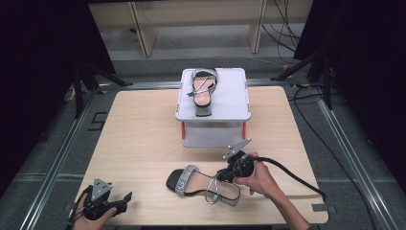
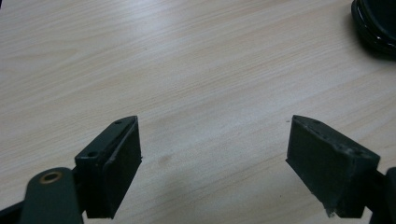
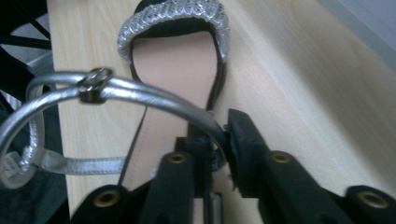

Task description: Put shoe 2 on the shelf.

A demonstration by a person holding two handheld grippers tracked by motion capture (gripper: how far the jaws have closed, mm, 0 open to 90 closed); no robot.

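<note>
High view, hidden parts: the right gripper (image 1: 225, 173) is largely covered by the hand (image 1: 256, 178), and its fingers cannot be made out against the sandal's heel end.
Right gripper view, cut-off parts: the sandal's heel is hidden behind the fingers (image 3: 243, 140); the strap loop runs out of frame at the left edge.
Left gripper view, cut-off parts: a dark glossy object (image 2: 376, 23) is clipped at the top right corner and cannot be identified.
Right fingers: closed onto the silver ankle strap (image 3: 140, 93), which is pinched between the pads close to the heel end.
Left fingers: spread wide over bare wood, with nothing between them; the left gripper (image 1: 125, 197) is rested near the bench's front left corner.
Sandal, location: the sandal (image 1: 201, 184) is laid on its sole on the bench (image 1: 139, 139), near the front edge, toe pointed left.
Sandal, appearance: black sole edge, tan insole, glittered silver toe band, silver ankle strap with a small buckle (image 3: 95, 84).
Second sandal: a matching sandal (image 1: 203, 91) is stood on the white box (image 1: 230, 112) at the rear centre.
Open room: bare wood is seen left of the box and between the two grippers; the near sandal is well apart from the box.
</note>
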